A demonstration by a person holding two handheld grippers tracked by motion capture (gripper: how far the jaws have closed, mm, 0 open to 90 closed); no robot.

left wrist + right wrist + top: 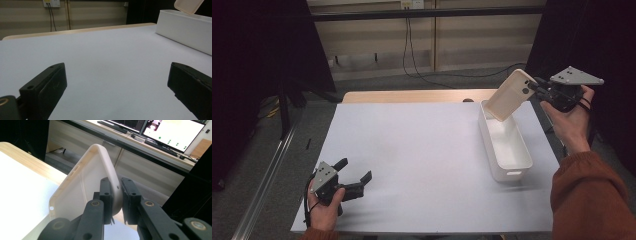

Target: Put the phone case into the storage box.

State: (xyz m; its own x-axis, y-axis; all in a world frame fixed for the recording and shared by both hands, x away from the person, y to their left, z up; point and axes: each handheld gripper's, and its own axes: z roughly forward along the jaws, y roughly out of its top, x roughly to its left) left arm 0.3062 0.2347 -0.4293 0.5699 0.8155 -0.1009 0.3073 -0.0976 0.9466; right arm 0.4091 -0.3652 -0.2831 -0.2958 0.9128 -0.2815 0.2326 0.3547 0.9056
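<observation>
The left gripper (357, 177), held low in the left hand (326, 205), rests level with its black jaws spread wide, while the right hand (569, 120), in a rust-coloured sleeve, holds the right gripper (534, 89) raised with jaws clamped together.

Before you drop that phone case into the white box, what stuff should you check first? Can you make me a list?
1. Right gripper fingers pinch the phone case rim: ok.
2. Case hangs over the white bin, at its far end: ok.
3. Bin has room inside: ok.
4. Left gripper is open and far from the bin: ok.
5. Case lies flat enough to go in: not ok, it is tilted.
6. Case touches the bin's rim: cannot tell.
</observation>
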